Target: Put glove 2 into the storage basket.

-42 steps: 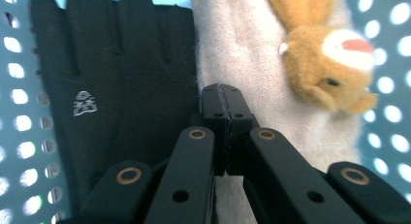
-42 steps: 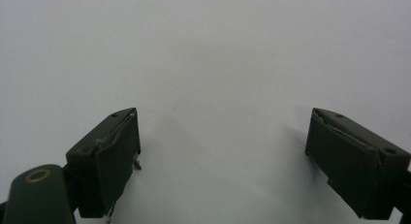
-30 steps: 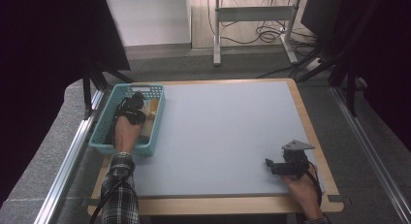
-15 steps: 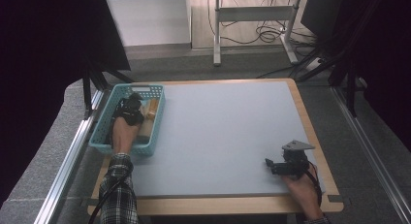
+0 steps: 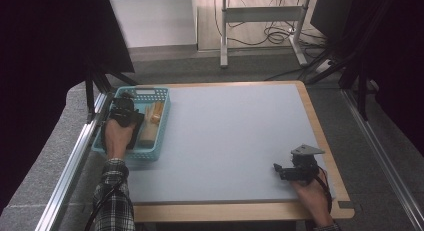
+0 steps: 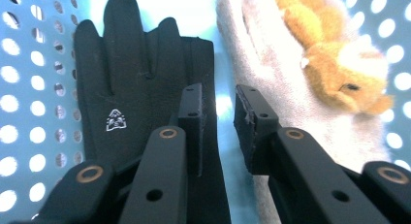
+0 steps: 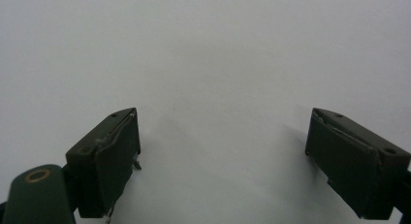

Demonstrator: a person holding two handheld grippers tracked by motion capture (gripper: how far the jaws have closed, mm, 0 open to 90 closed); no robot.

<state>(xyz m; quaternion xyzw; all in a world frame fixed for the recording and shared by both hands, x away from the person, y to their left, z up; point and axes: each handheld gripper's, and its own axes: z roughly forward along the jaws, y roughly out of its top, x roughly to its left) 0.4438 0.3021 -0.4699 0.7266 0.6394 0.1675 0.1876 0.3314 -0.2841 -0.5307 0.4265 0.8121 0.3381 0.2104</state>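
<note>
My left gripper (image 6: pixel 216 118) over the flat black fabric glove (image 6: pixel 140 103)

Its jaws have just been opening, nothing between them; my right gripper (image 7: pixel 223 151) stands wide apart.

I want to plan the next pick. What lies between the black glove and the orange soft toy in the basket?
A beige glove lies between the black glove and the orange soft toy, seen in the left gripper view.

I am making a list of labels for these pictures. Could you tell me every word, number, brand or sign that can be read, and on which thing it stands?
No readable word or number in any view.
Black glove in the basket: a small white logo mark, a triangular emblem; any lettering in it is too small to read.
Beige cloth, orange plush toy, table: no text.
</note>
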